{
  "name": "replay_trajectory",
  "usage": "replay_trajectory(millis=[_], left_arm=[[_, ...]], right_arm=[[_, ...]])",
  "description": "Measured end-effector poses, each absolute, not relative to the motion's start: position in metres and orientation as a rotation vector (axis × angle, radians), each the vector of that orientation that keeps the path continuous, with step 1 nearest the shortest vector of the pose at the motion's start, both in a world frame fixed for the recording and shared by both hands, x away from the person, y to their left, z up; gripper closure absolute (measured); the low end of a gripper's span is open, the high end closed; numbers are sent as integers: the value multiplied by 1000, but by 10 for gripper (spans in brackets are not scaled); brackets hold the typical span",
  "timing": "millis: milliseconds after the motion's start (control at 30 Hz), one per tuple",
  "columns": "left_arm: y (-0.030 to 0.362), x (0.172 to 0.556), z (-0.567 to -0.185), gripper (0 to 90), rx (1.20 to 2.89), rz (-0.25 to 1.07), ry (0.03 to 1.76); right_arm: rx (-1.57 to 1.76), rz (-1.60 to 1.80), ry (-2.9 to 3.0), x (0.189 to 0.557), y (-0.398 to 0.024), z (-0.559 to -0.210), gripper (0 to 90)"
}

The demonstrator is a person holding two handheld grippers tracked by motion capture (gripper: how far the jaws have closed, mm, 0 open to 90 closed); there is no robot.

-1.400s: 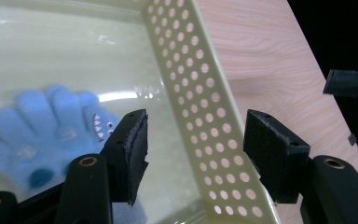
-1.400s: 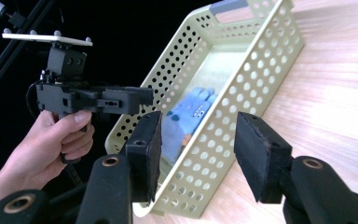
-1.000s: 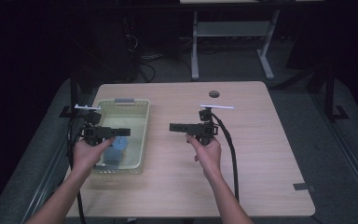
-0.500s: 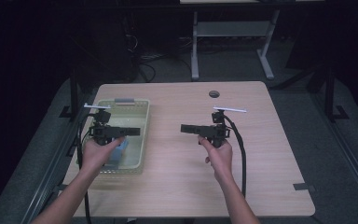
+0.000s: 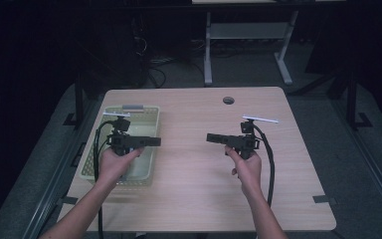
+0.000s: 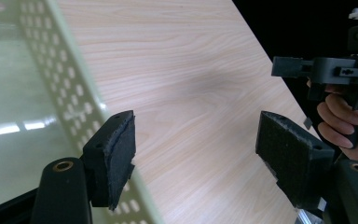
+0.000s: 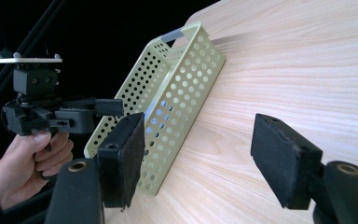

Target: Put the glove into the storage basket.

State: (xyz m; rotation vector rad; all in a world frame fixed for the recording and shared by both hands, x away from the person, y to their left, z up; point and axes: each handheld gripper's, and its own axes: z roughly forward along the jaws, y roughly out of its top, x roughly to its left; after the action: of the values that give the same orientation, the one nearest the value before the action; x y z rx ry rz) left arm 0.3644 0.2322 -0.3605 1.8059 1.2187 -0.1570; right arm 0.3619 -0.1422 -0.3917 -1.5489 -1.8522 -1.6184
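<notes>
My left gripper (image 5: 155, 142) is held level over the right part of a pale green perforated basket (image 5: 140, 107) and points right. Its jaws (image 6: 196, 154) have just been opening and stand wide, with bare tabletop and the basket's rim (image 6: 81, 107) behind them and nothing between them. My right gripper (image 5: 210, 137) hovers over the middle of the wooden table (image 5: 194, 199) and points left, toward the left one. It (image 7: 198, 149) has also just been opening and holds nothing. Each gripper view shows the other gripper farther off: the right gripper (image 6: 279, 66) and the left gripper (image 7: 115, 107).
The basket (image 7: 177, 79) sits at the table's left edge, with a grey handle at its far end. A round cable hole (image 5: 228, 100) lies near the far edge. Dark floor, a table frame (image 5: 248, 35) and cables lie beyond.
Both hands have shifted to the right across the table. The left gripper now reaches over the basket's right wall, and the right one is farther from the basket.
</notes>
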Motion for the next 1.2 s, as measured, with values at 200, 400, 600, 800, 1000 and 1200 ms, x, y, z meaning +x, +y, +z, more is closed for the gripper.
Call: replay_trajectory(millis=[200,400,600,800,1000,1200], left_arm=[[218,363,-359,279,1817,-170,1181],[204,360,-359,276,1828,-176,1147],[194,360,-359,270,1842,-182,1129],[186,357,-359,262,1842,-194,1111],[175,355,-358,254,1849,-207,1088],[164,354,-361,243,1856,-217,1066]], right_arm=[[-1573,-1619,-1848,358,-156,-395,333],[-1598,-1627,-1831,355,-170,-397,324],[-1622,-1634,-1823,352,-181,-398,312],[-1626,-1638,-1823,349,-189,-400,309],[-1656,-1641,-1803,344,-203,-403,307],[-1683,-1630,-1807,339,-214,-406,299]])
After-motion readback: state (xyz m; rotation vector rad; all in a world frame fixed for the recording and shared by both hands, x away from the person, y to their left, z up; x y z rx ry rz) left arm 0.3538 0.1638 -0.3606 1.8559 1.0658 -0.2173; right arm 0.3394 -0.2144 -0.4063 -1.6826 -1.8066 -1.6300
